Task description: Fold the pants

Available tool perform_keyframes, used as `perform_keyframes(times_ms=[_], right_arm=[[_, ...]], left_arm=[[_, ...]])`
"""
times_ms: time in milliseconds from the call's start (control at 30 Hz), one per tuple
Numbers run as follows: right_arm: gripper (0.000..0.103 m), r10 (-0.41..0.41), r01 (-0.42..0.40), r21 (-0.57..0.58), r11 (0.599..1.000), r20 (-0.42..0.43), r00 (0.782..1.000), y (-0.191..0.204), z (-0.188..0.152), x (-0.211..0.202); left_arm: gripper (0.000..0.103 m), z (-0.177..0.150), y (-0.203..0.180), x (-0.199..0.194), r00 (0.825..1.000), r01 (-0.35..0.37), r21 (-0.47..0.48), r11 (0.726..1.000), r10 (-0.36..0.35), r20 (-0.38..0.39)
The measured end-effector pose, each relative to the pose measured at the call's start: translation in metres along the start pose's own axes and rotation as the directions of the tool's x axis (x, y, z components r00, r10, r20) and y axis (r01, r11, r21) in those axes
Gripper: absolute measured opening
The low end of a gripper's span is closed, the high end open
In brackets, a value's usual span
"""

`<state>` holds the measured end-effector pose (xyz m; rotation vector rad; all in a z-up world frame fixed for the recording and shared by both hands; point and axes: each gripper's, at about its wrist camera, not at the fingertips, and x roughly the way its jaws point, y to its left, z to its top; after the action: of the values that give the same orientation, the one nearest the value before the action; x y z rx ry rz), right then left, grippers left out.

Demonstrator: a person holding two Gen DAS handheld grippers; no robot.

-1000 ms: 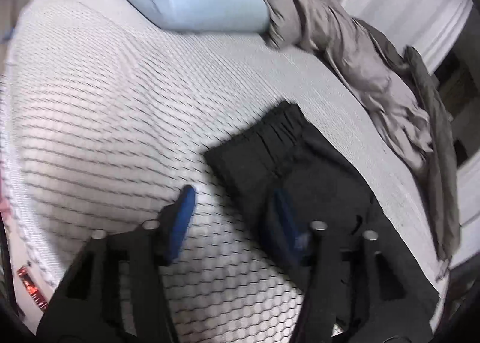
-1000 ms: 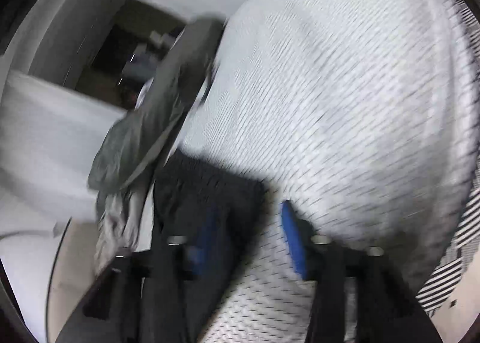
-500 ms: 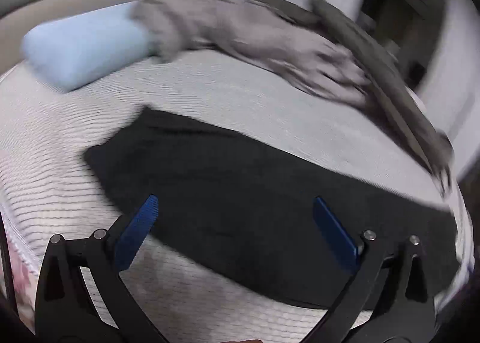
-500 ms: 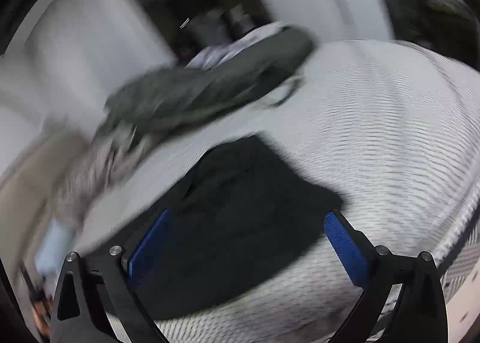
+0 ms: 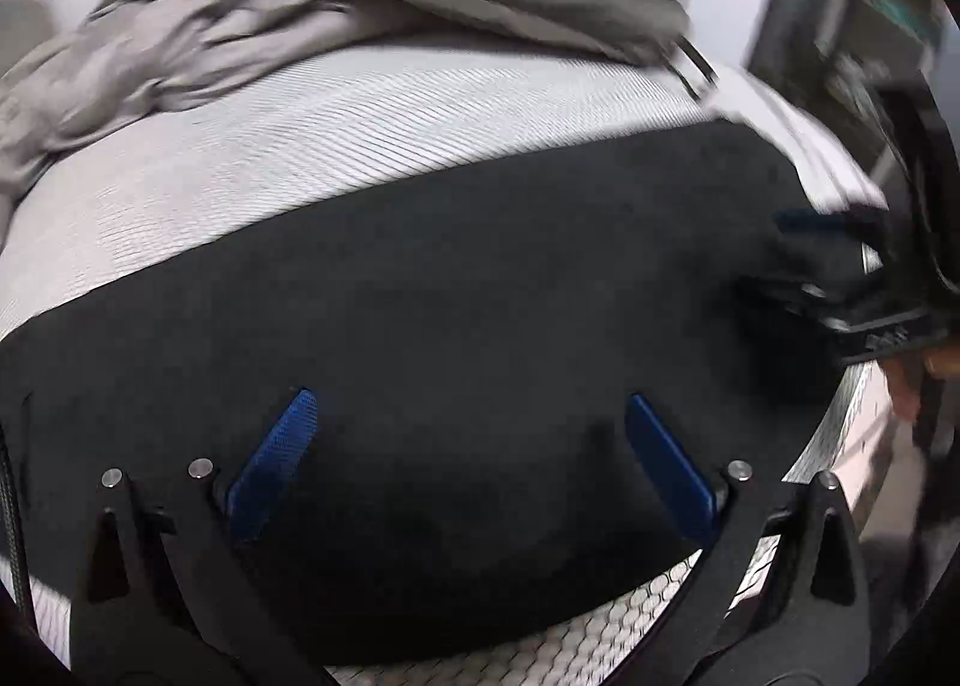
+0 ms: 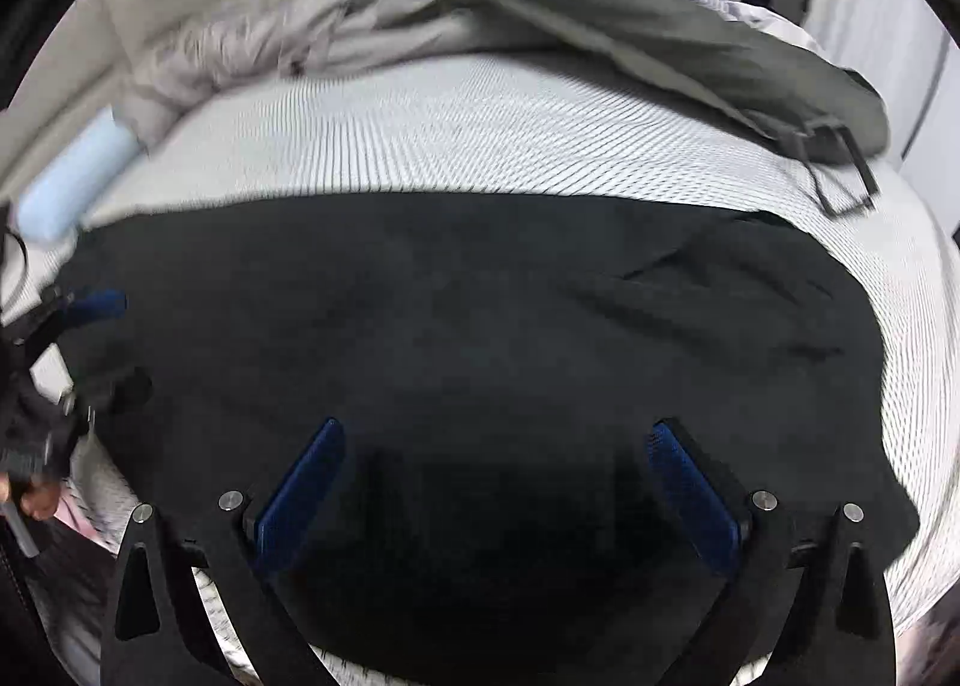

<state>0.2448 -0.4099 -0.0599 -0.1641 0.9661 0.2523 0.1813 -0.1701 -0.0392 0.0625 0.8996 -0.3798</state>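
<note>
On the bed point(image 6: 480, 134), black pants point(image 6: 450, 326) released, lying flat; both tongs point(image 5: 474, 458) point(image 6: 498, 482) just opened wide, empty, ready for the next fold.

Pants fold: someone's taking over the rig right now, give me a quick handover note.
Left gripper: open, empty, above the black pants.
Right gripper: open, empty, over the same pants.
Pants lie flat as one long dark band across the white mattress. Grey clothes are heaped along the far edge, a blue pillow at one end.
Done: pants appear folded lengthwise, though blur hides detail.
Left: fold across the length and tidy.
</note>
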Motion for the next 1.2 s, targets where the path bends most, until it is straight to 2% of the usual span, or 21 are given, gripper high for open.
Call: perform_keyframes(times_ms=[100, 167, 300, 367, 400, 500, 533, 600, 633, 700, 733, 800, 833, 900, 967, 1033, 1067, 1133, 1200], right_arm=[[0.102, 0.002, -0.005, -0.056, 0.998, -0.053, 0.999, 0.003, -0.012, 0.026], [0.102, 0.008, -0.009, -0.030, 0.999, -0.033, 0.999, -0.010, -0.017, 0.027], [0.102, -0.178, 0.181, 0.116, 0.976, -0.040, 0.983, -0.069, -0.027, 0.008], [0.100, -0.046, 0.049, 0.175, 0.983, -0.022, 0.999, -0.094, -0.036, 0.009], [0.099, -0.046, 0.049, 0.163, 0.985, -0.026, 0.999, -0.097, -0.039, 0.010], [0.100, -0.140, 0.143, 0.097, 0.985, -0.033, 0.990, -0.085, -0.042, 0.001], [0.100, -0.151, 0.153, 0.093, 0.984, -0.029, 0.988, -0.082, -0.041, -0.007], [0.100, -0.131, 0.128, 0.106, 0.986, 0.019, 0.991, -0.085, -0.043, -0.024], [0.101, -0.147, 0.142, 0.121, 0.982, 0.033, 0.989, -0.090, -0.046, -0.029], [0.101, -0.211, 0.207, 0.165, 0.964, 0.003, 0.978, -0.106, -0.042, -0.018], [0.097, -0.221, 0.221, 0.197, 0.955, -0.024, 0.975, -0.114, -0.046, -0.009], [0.096, -0.192, 0.198, 0.209, 0.958, -0.047, 0.980, -0.121, -0.054, 0.002], [0.096, -0.200, 0.205, 0.201, 0.958, -0.044, 0.979, -0.121, -0.055, 0.001], [0.095, -0.231, 0.236, 0.197, 0.952, -0.049, 0.972, -0.125, -0.055, -0.009], [0.094, -0.265, 0.270, 0.211, 0.940, -0.051, 0.963, -0.129, -0.061, -0.020], [0.086, -0.212, 0.208, 0.235, 0.950, -0.007, 0.977, -0.129, -0.063, -0.035], [0.086, -0.204, 0.198, 0.231, 0.953, 0.005, 0.979, -0.126, -0.061, -0.039], [0.086, -0.204, 0.191, 0.208, 0.959, 0.047, 0.978, -0.116, -0.047, -0.040], [0.085, -0.206, 0.196, 0.182, 0.964, 0.039, 0.978, -0.109, -0.032, -0.028]], left_arm=[[0.102, -0.013, -0.008, 0.026, 0.998, -0.002, 0.019, 1.000, 0.003, -0.066], [0.102, -0.018, -0.007, 0.024, 0.999, 0.009, 0.018, 1.000, -0.008, -0.039], [0.102, -0.020, 0.004, 0.022, 0.999, -0.001, 0.051, 0.999, 0.004, -0.053], [0.103, -0.020, 0.017, 0.022, 0.998, 0.000, 0.027, 1.000, 0.002, -0.067], [0.103, -0.019, 0.025, 0.023, 0.997, -0.002, 0.016, 1.000, 0.003, -0.077], [0.103, -0.013, 0.057, 0.024, 0.996, -0.029, -0.019, 0.999, 0.027, -0.090], [0.102, -0.023, 0.072, 0.012, 0.995, -0.036, -0.034, 0.999, 0.032, -0.092], [0.102, -0.023, 0.080, 0.006, 0.995, -0.042, -0.049, 0.998, 0.037, -0.089], [0.102, -0.021, 0.088, 0.000, 0.996, -0.062, -0.064, 0.996, 0.057, -0.075], [0.102, -0.015, 0.108, -0.008, 0.996, -0.085, -0.105, 0.991, 0.082, -0.032], [0.102, -0.011, 0.114, -0.009, 0.996, -0.088, -0.122, 0.989, 0.086, -0.025], [0.102, -0.008, 0.137, 0.002, 0.993, -0.107, -0.157, 0.982, 0.097, -0.068], [0.102, -0.012, 0.147, 0.008, 0.988, -0.129, -0.163, 0.978, 0.112, -0.107], [0.102, -0.019, 0.161, 0.010, 0.984, -0.153, -0.155, 0.976, 0.136, -0.115], [0.102, -0.018, 0.166, 0.005, 0.983, -0.155, -0.137, 0.978, 0.139, -0.123], [0.101, -0.016, 0.168, -0.003, 0.984, -0.148, -0.137, 0.979, 0.131, -0.123], [0.101, -0.012, 0.167, -0.005, 0.987, -0.131, -0.141, 0.981, 0.115, -0.116], [0.101, 0.004, 0.158, -0.004, 0.992, -0.091, -0.126, 0.988, 0.079, -0.094], [0.101, 0.028, 0.150, 0.010, 0.992, -0.104, -0.063, 0.993, 0.099, -0.078]])
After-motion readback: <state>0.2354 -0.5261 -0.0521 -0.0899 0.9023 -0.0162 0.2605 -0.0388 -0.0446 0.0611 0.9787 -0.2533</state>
